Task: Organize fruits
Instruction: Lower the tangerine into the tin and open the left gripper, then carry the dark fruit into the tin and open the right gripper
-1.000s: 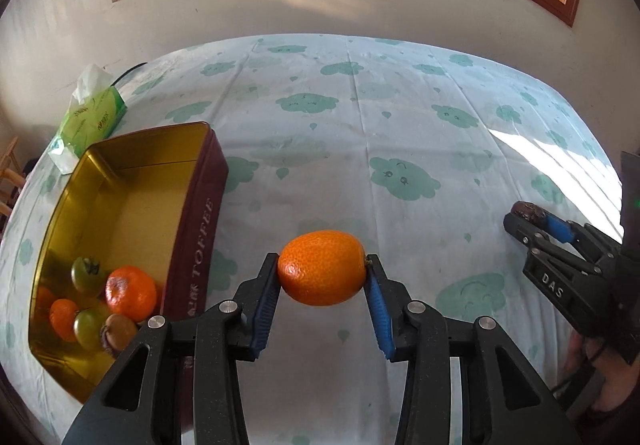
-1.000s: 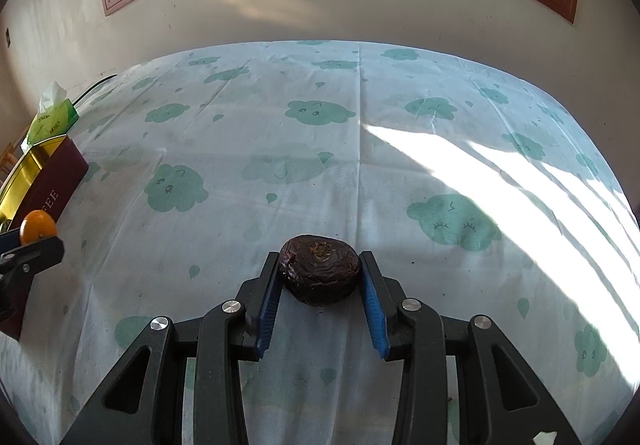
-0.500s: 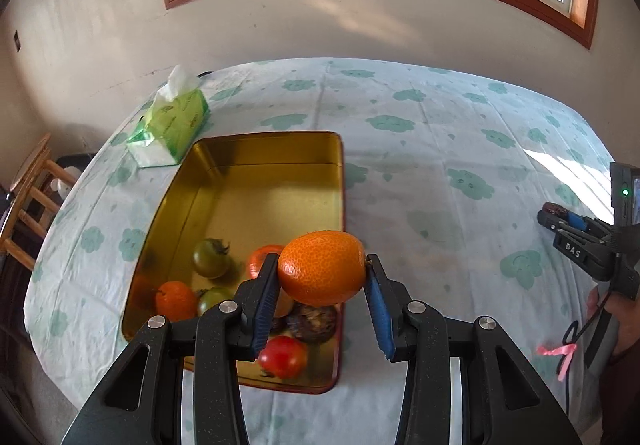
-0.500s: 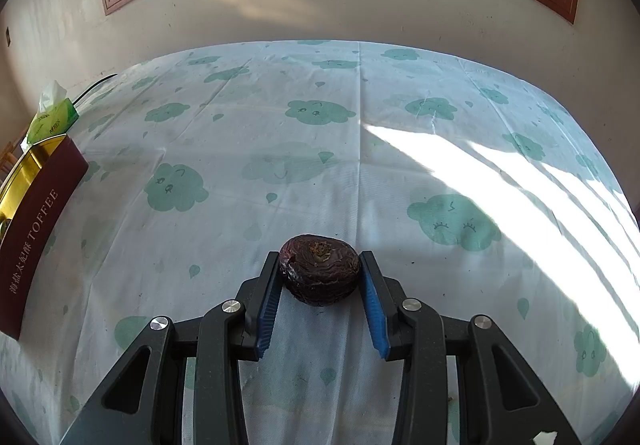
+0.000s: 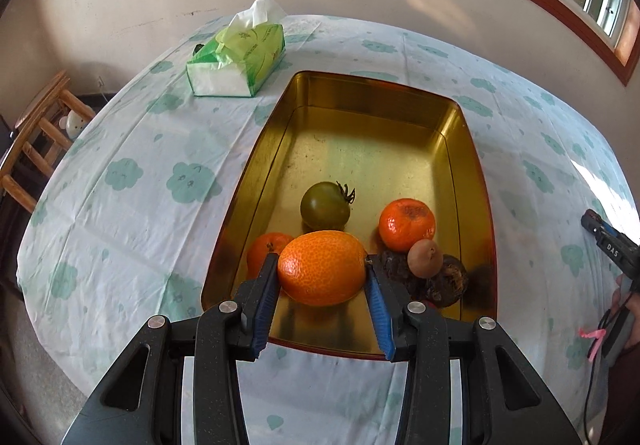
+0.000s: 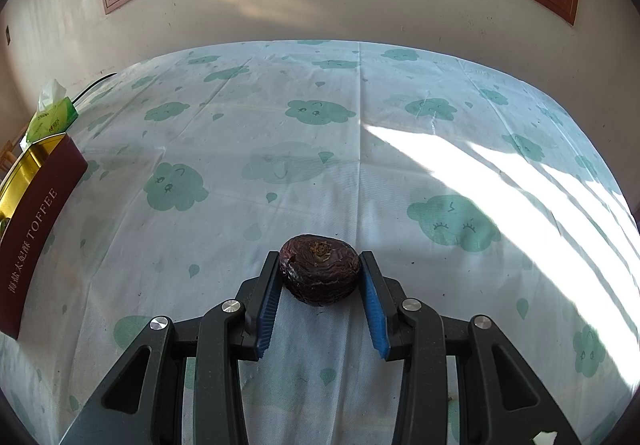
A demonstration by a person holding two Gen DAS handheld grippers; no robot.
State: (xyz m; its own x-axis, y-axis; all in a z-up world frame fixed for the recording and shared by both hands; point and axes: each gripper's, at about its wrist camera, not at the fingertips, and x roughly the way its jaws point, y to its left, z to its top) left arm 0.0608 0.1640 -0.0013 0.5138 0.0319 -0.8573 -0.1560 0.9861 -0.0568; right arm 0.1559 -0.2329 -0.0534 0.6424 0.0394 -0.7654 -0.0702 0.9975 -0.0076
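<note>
Since the earlier frames, the left gripper (image 5: 322, 275) has been carried from the open tablecloth to a place above the near end of the gold tin (image 5: 448, 113), while the right gripper (image 6: 320, 277) has stayed put.

Seen from the left wrist, a large orange (image 5: 322, 272) is clamped between the blue pads (image 5: 266, 305) and held over the tin's near left part. Below it lie a green tomato (image 5: 325, 205), a mandarin (image 5: 407, 223) toward the right wall, a second mandarin (image 5: 264, 251) partly hidden by the left pad, a small brown fruit (image 5: 425, 263) and dark wrinkled fruits (image 5: 450, 281) at the near right corner. The tin's far half is bare. A tissue pack (image 5: 236, 59) stands past the far left corner, apart from the rim. A wooden chair (image 5: 38, 133) is seen beyond the table's left edge.

Seen from the right wrist, a dark wrinkled fruit (image 6: 319, 274) is gripped between the pads, low over the tablecloth (image 6: 320, 149). Wide bare cloth is spread ahead to the far edge. The tin's maroon wall (image 6: 36, 229) is seen at the left edge, well apart.
</note>
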